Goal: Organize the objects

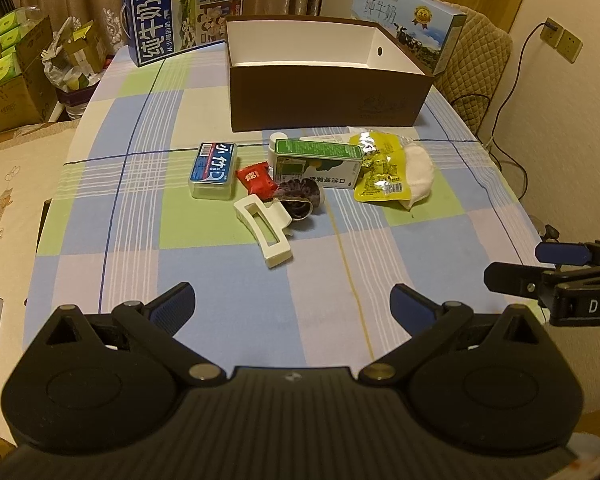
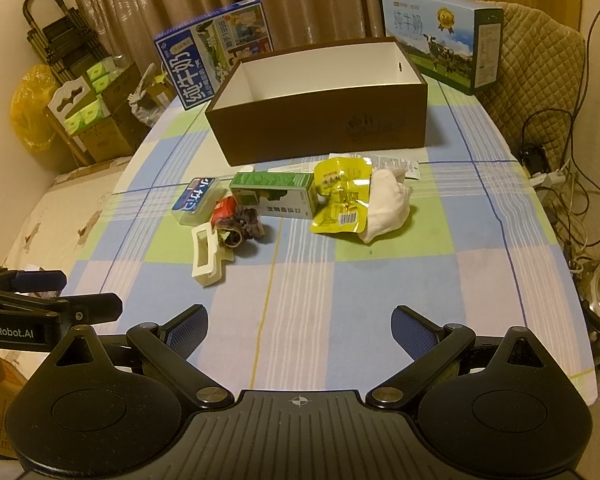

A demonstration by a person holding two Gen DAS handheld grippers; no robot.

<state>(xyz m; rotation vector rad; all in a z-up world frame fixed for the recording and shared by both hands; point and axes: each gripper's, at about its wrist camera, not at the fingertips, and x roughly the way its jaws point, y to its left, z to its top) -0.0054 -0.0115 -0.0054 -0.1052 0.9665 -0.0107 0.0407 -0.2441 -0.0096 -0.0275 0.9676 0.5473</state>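
Note:
An empty brown box (image 1: pixel 324 96) (image 2: pixel 320 128) with a white inside stands at the far middle of the checked table. In front of it lie a clear floss case (image 1: pixel 213 170) (image 2: pixel 196 200), a red candy (image 1: pixel 254 178) (image 2: pixel 224 210), a white hair claw (image 1: pixel 265 229) (image 2: pixel 208 254), a dark scrunchie (image 1: pixel 300 198) (image 2: pixel 244 224), a green-white carton (image 1: pixel 318 162) (image 2: pixel 276 194), a yellow snack pack (image 1: pixel 380 172) (image 2: pixel 340 196) and a white sock (image 1: pixel 418 172) (image 2: pixel 384 206). My left gripper (image 1: pixel 292 308) and right gripper (image 2: pixel 300 330) are open, empty, near the front edge.
Two milk cartons stand behind the box, a blue one (image 1: pixel 184 10) (image 2: pixel 216 52) at left and a pale one (image 1: pixel 412 20) (image 2: pixel 440 36) at right. A quilted chair (image 2: pixel 540 80) and cables are at right, stacked boxes (image 1: pixel 12 72) at left.

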